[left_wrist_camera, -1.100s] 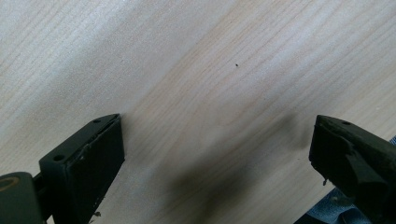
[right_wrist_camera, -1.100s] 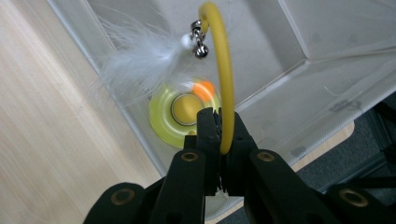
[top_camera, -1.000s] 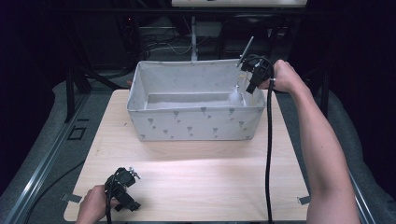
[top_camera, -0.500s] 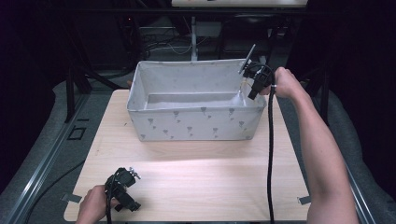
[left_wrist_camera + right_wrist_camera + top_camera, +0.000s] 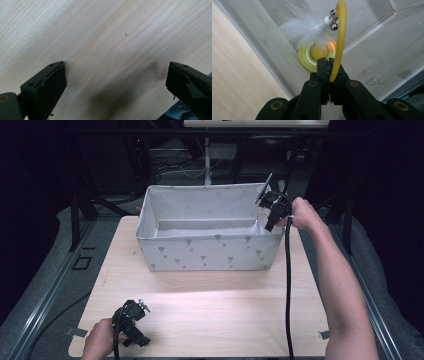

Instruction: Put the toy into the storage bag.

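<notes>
My right gripper (image 5: 329, 67) is shut on a yellow curved wand (image 5: 340, 40) of a cat toy. From the wand's top hang a small bell and a white feather (image 5: 304, 28), with a yellow-green round base (image 5: 305, 58) below, inside the grey fabric bin (image 5: 372, 52). In the high view the right gripper (image 5: 270, 222) hangs over the right end of the bin (image 5: 207, 252). My left gripper (image 5: 132, 327) rests at the table's near left corner; its jaws stand wide apart over bare wood (image 5: 115, 50), holding nothing.
The light wooden table (image 5: 210, 305) carries the bin at its far half. A black cable (image 5: 288, 285) trails from the right gripper along the person's forearm. Dark frames and cables stand beyond the table's far edge.
The right gripper has sunk a little toward the bin's right end with the toy in it. The left gripper has stayed put.
</notes>
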The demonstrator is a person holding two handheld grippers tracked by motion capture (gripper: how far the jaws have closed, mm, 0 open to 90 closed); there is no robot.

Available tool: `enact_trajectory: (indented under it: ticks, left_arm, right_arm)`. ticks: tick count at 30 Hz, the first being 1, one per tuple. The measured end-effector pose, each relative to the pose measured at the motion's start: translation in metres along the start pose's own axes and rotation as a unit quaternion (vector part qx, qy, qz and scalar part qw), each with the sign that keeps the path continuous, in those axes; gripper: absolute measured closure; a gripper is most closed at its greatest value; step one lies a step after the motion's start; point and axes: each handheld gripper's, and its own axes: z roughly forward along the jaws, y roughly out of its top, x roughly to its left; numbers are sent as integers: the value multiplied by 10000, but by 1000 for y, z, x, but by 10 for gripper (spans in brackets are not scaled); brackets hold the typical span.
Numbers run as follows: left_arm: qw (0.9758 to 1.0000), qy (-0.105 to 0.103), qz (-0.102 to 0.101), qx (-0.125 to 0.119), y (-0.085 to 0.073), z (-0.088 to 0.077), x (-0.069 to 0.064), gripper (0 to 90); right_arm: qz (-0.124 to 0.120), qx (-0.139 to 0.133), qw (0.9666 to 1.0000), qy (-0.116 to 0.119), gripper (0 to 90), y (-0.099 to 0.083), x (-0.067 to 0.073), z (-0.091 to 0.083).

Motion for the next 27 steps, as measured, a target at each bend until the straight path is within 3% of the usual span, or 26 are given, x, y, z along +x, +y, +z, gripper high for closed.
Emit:
enact_trajectory:
  ticks: [7, 10, 13, 15, 20, 27]
  left_arm:
    - [10000, 10, -8, -25, 0, -1, 0, 30]
    - [10000, 15, -16, -40, 0, -2, 0, 30]
    - [10000, 22, -28, -79, 0, -2, 0, 29]
    - [10000, 16, -26, -80, 0, -2, 0, 28]
    - [10000, 21, -27, -82, 0, -3, 0, 27]
    - [10000, 27, -26, -76, 0, -3, 0, 26]
  right_arm:
    - [150, -272, 9995, -31, 740, -1, -2, -14]
    - [117, -291, 9994, -118, 635, -1, -2, -23]
    - [272, -422, 9985, -226, 535, -1, 0, -31]
    - [273, -487, 9983, -182, 452, -2, 1, -36]
    - [346, -715, 9966, -217, 271, -3, 12, -52]
    - [224, -845, 9959, -236, 149, -6, 34, -70]
